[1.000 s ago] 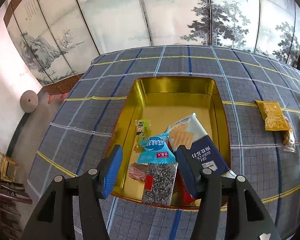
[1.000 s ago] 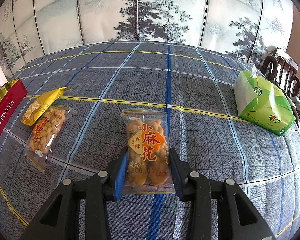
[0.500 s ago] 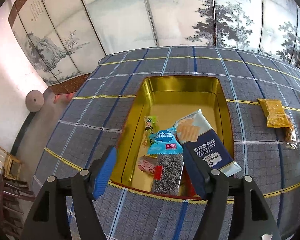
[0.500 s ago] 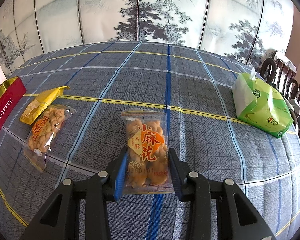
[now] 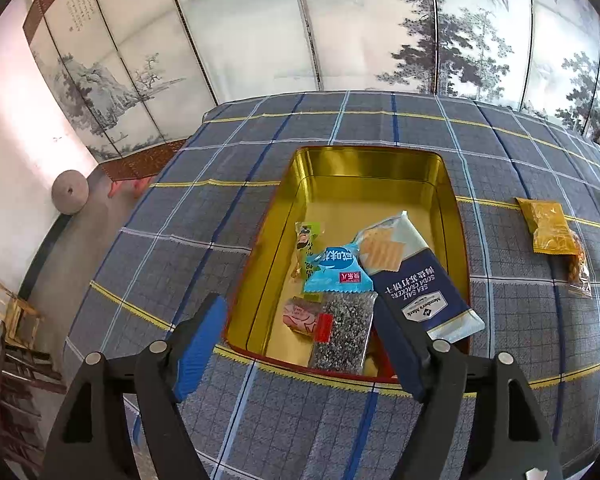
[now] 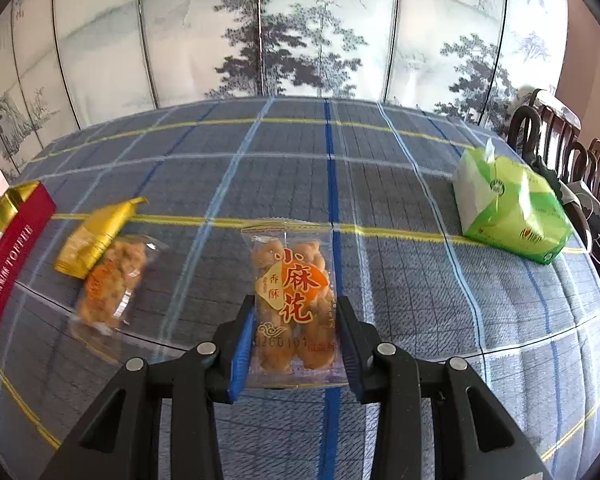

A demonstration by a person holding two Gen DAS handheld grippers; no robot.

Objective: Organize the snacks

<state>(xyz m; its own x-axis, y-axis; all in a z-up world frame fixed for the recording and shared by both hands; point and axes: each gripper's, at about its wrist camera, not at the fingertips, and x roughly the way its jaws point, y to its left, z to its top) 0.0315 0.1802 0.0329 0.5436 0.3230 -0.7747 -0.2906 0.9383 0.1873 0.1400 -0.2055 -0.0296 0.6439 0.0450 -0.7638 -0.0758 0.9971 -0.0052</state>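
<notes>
Plaid tablecloth (image 5: 260,140) is covering the table. Gold-lined toffee tin (image 5: 364,168) is sitting open on it, holding a soda cracker pack (image 5: 416,276) (leaning over the right wall), a light blue packet (image 5: 338,270) and a grey speckled packet (image 5: 346,330). Green tissue pack (image 6: 508,208) is lying at far right. Left gripper (image 5: 306,354) is hovering over the tin's near rim, jaws opening, nothing between them. Right gripper (image 6: 296,348) is pinching a fried dough twist packet (image 6: 290,292) by its near end
</notes>
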